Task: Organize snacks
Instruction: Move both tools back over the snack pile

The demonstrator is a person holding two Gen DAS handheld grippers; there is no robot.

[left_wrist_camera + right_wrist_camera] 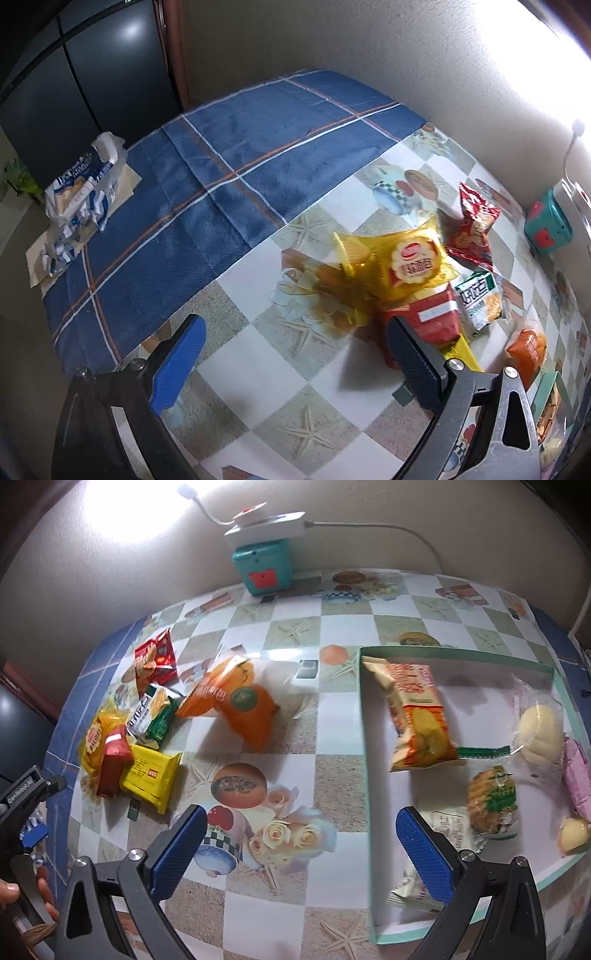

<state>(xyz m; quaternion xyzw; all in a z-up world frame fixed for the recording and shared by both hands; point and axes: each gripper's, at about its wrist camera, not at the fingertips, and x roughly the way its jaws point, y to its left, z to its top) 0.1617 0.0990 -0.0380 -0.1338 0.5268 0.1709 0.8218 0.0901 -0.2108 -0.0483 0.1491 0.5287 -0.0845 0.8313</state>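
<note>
Snacks lie in two groups on a checked tablecloth (288,760). Loose pile, left part of the right wrist view: a red bag (155,661), a green-and-white pack (153,712), a gold round-label pack (96,738), a red pack (112,766) lying on it, a yellow pack (151,775) and an orange bag (236,701) a little apart. Sorted group, right part: inside a green-rimmed tray (454,650) rest a long orange-and-cream pack (417,716), a clear-wrapped bun (541,731), a cookie pack (493,801), a pink pack (580,779) cut by the frame edge, and a white pack (413,882) partly hidden behind the right finger.

Left wrist view: the red pack (436,317) and yellow pack (463,350) are partly covered by the gripper's right finger; the orange bag (526,350) is blurred, as is the tray at the edge. On a blue plaid cloth (221,177), well apart, sits a crumpled blue-and-white wrapper (81,188); its print is unreadable.

Left gripper (295,365): angled steeply down, fingers wide apart, nothing between them. It also shows at the left edge of the right wrist view (29,812), above a hand (22,897) mostly cut off.

Right gripper (301,853): angled steeply down, fingers wide apart over tablecloth and tray rim, gripping nothing.

Behind, against the wall: a teal box (264,566) bearing a white power strip (266,528).
</note>
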